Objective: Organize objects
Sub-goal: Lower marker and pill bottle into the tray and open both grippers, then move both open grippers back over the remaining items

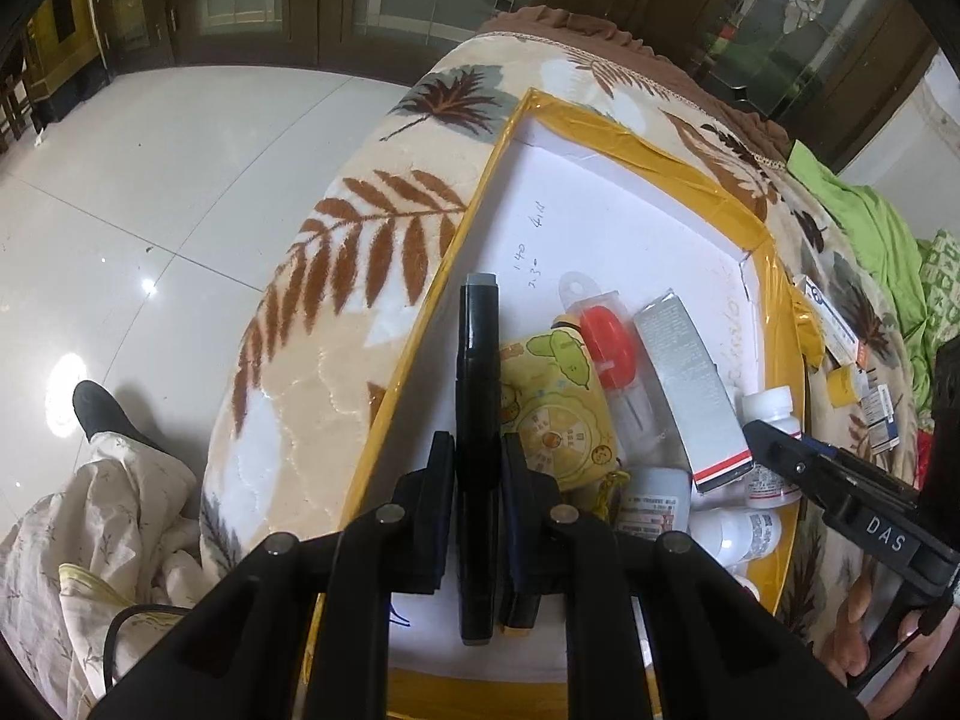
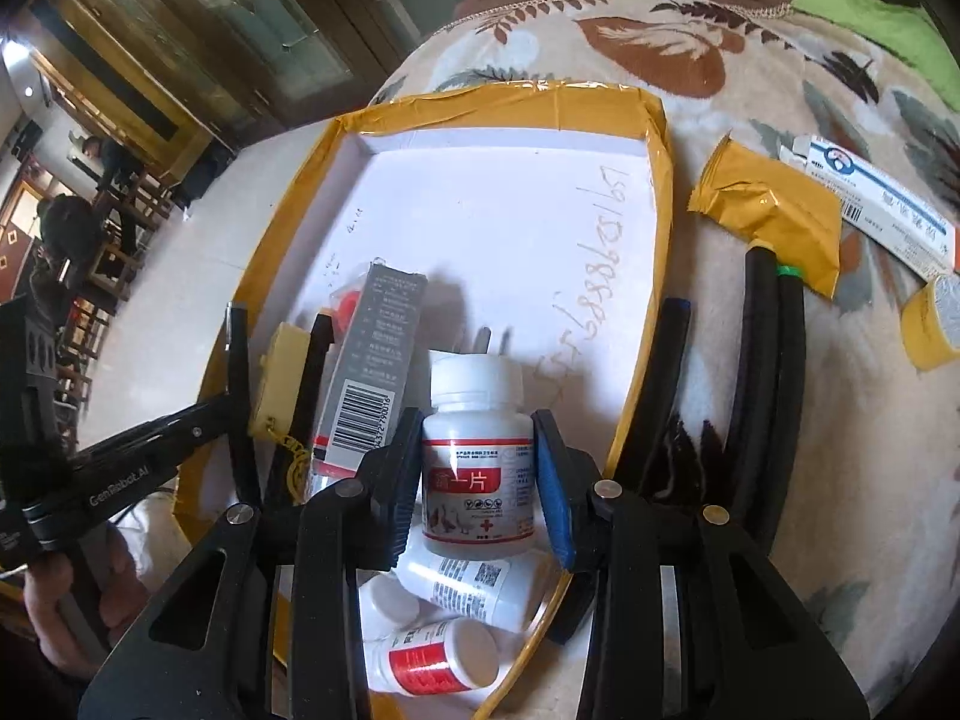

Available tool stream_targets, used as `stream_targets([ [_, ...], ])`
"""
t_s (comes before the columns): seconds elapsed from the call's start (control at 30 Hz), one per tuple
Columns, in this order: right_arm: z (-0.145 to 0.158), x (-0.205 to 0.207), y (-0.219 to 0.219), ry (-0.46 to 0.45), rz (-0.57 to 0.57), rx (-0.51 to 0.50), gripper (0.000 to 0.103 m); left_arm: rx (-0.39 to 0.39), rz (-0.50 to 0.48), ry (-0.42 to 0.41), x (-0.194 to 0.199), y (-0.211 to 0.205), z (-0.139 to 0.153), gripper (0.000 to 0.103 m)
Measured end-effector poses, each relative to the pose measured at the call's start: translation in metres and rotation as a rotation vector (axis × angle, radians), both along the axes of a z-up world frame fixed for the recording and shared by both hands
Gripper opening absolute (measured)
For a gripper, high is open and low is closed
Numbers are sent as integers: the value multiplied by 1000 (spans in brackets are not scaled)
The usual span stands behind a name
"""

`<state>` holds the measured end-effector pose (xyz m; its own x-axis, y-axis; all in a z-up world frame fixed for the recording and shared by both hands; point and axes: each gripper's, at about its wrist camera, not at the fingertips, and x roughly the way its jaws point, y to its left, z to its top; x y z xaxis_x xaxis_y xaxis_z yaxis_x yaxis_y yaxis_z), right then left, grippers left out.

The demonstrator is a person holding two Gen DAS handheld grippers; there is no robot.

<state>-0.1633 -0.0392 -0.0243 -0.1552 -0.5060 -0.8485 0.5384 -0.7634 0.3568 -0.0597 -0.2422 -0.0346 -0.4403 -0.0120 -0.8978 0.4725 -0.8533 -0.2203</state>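
Note:
A white tray with a yellow taped rim (image 1: 606, 138) (image 2: 510, 97) lies on a leaf-patterned blanket. My left gripper (image 1: 478, 480) is shut on a long black marker (image 1: 478, 360) and holds it over the tray's left side. My right gripper (image 2: 477, 480) is shut on a white pill bottle with a red label (image 2: 477, 468), above two more white bottles (image 2: 444, 654) in the tray's near corner. The tray also holds a yellow cartoon pouch (image 1: 555, 402), a red-capped item in clear packaging (image 1: 609, 348) and a grey box (image 1: 690, 390) (image 2: 369, 372).
On the blanket right of the tray lie a gold sachet (image 2: 774, 216), a white and blue medicine box (image 2: 882, 204), a yellow tape roll (image 2: 936, 324) and black cables (image 2: 774, 360). A green cloth (image 1: 864, 222) lies further right. Tiled floor (image 1: 150, 210) drops away to the left.

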Motion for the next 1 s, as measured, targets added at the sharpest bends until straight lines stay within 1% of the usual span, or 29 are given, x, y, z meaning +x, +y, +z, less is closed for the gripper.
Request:
stream_targets([
  [0.1, 5, -2, 4, -8, -10, -21, 35, 18, 5, 24, 3, -2, 3, 15],
  [0.17, 15, -3, 10, 7, 3, -55, 36, 26, 24, 42, 7, -3, 5, 18],
  [0.2, 25, -2, 15, 20, 37, -89, 39, 16, 32, 42, 8, -2, 6, 24],
  [0.23, 31, 0, 19, 29, 68, -112, 42, -2, 36, 50, 9, -1, 9, 35],
  [0.27, 40, 2, 25, 43, 106, -148, 54, -19, 32, 68, 10, 2, 13, 41],
  [0.3, 50, 5, 34, 60, 141, -190, 68, -30, 23, 93, 12, 5, 18, 52],
  [0.33, 59, 9, 43, 78, 166, -219, 72, -48, 11, 129, 14, 10, 25, 61],
  [0.4, 75, 17, 58, 108, 208, -246, 73, -91, 2, 172, 19, 16, 35, 68],
  [0.43, 80, 19, 62, 119, 223, -248, 73, -122, 3, 196, 23, 20, 42, 69],
  [0.5, 91, 27, 76, 173, 233, -216, 73, -166, 9, 237, 30, 26, 52, 69],
  [0.57, 98, 32, 91, 288, 227, -181, 73, -200, 21, 283, 38, 30, 62, 73],
  [0.6, 98, 33, 97, 344, 221, -144, 73, -214, 29, 298, 41, 33, 66, 76],
  [0.63, 95, 32, 104, 363, 229, -102, 73, -225, 36, 311, 44, 34, 68, 76],
  [0.7, 82, 14, 119, 293, 240, -56, 73, -235, 39, 336, 50, 39, 73, 76],
  [0.73, 76, 2, 128, 269, 214, -29, 73, -240, 40, 340, 52, 42, 74, 76],
  [0.8, 73, -15, 147, 283, 148, -13, 73, -253, 47, 340, 54, 51, 76, 76],
  [0.83, 76, -22, 158, 303, 128, -12, 73, -255, 43, 339, 54, 55, 77, 76],
  [0.9, 87, -27, 178, 344, 116, -68, 73, -263, 26, 339, 51, 69, 79, 76],
  [0.93, 96, -28, 188, 395, 107, -98, 73, -270, 20, 347, 50, 76, 81, 76],
  [1.0, 107, -25, 198, 466, 92, -121, 73, -268, 5, 374, 46, 93, 87, 76],
])
